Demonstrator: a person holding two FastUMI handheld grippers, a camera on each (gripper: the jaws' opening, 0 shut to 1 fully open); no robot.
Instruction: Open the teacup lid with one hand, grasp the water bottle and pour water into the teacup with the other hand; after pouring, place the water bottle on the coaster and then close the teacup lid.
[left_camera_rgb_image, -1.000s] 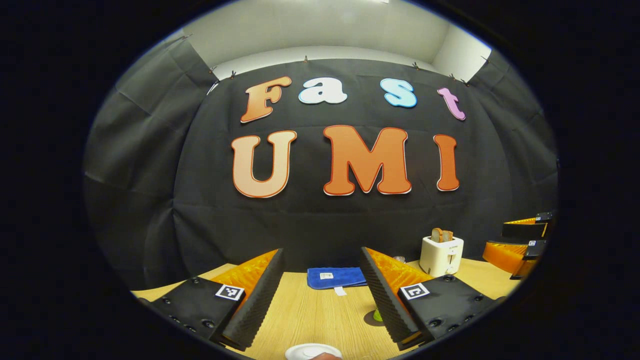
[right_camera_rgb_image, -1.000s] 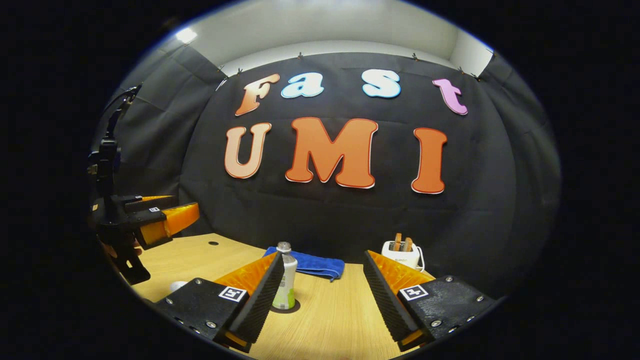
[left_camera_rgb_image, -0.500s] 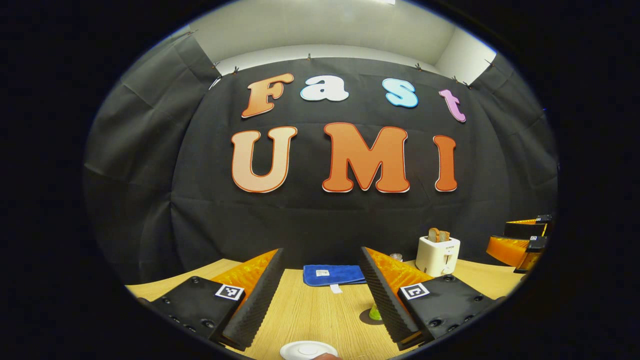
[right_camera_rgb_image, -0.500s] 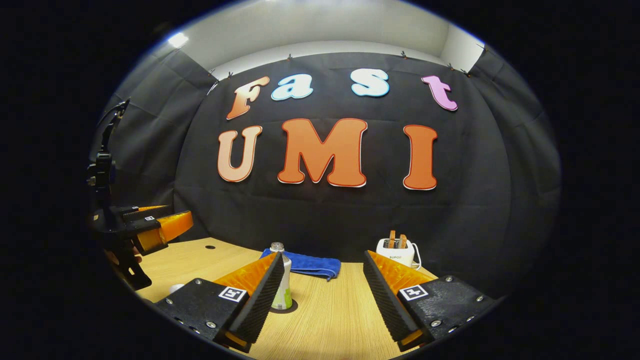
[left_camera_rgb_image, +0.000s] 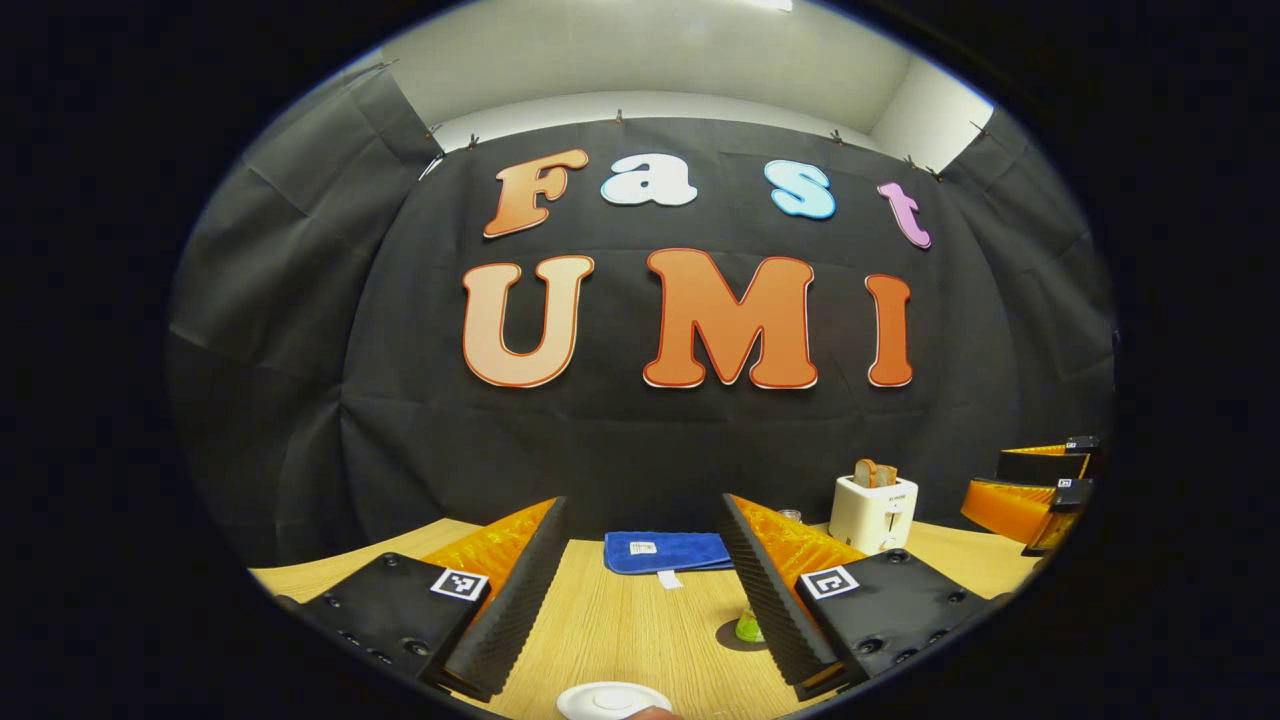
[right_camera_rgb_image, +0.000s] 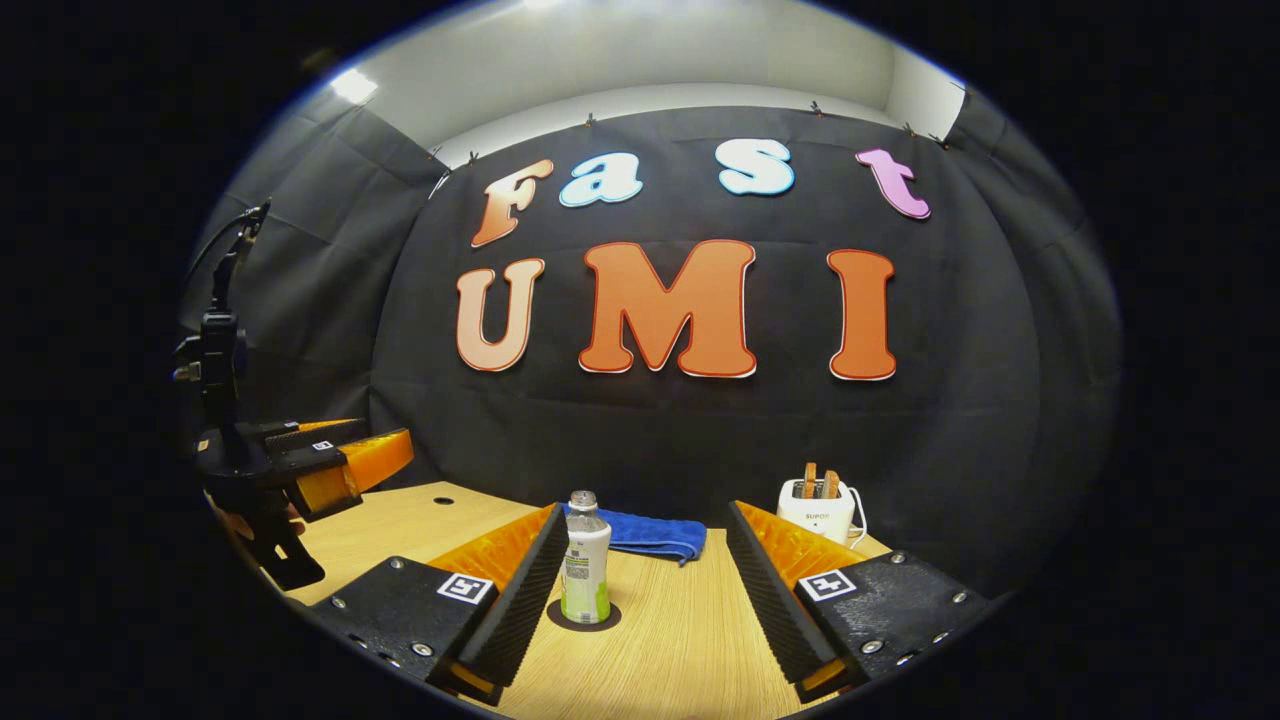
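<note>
Bottles: one water bottle (right_camera_rgb_image: 584, 558), seen upright on a dark round coaster (right_camera_rgb_image: 584, 616) on the table (right_camera_rgb_image: 680, 650).
Lids: one white teacup lid (left_camera_rgb_image: 612, 698), seen at the bottom edge, between and nearer than the left gripper (left_camera_rgb_image: 640, 590) fingers.
Toasters: one (right_camera_rgb_image: 819, 509), two slices inside; one blue cloth (right_camera_rgb_image: 645, 533) behind the bottle.
Left gripper: spread wide, nothing held.
Right gripper (right_camera_rgb_image: 645, 590): spread wide, nothing held; bottle just beside its left finger, contact cannot be told.
</note>
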